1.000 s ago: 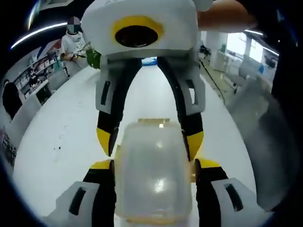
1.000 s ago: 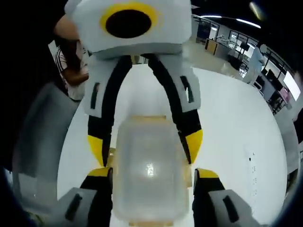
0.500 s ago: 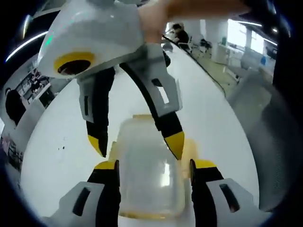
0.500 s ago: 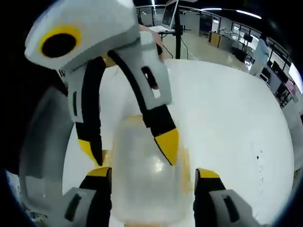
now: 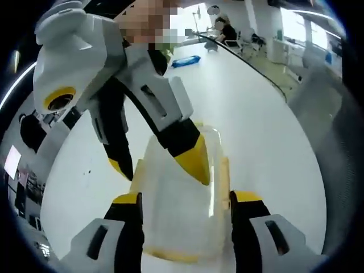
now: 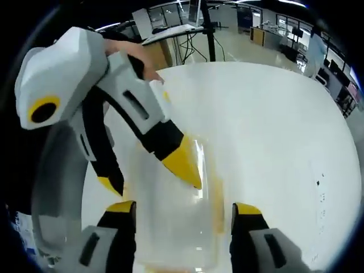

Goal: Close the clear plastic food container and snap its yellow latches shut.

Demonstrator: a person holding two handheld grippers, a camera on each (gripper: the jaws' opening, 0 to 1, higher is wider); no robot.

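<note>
Container (image 5: 182,210) sits on the white worktop (image 5: 256,125), between the jaws of both grippers, which face each other across it.

Left gripper view: left gripper (image 5: 185,202) has its jaws wide apart, one on each long side of the container, just beside the walls; contact cannot be judged. The right gripper (image 5: 159,168) reaches in from above, jaws spread: one yellow tip lies over the lid near the right edge, the other hangs off the left side. A yellow latch (image 5: 223,176) shows along the container's right edge; whether it is snapped cannot be told. A blue object (image 5: 186,60) lies far off on the worktop.

Right gripper view: right gripper (image 6: 183,210) jaws wide apart, straddling the container (image 6: 176,227). The left gripper (image 6: 151,179) comes in from the upper left, jaws spread, one tip over the lid. Neither gripper clamps anything.
</note>
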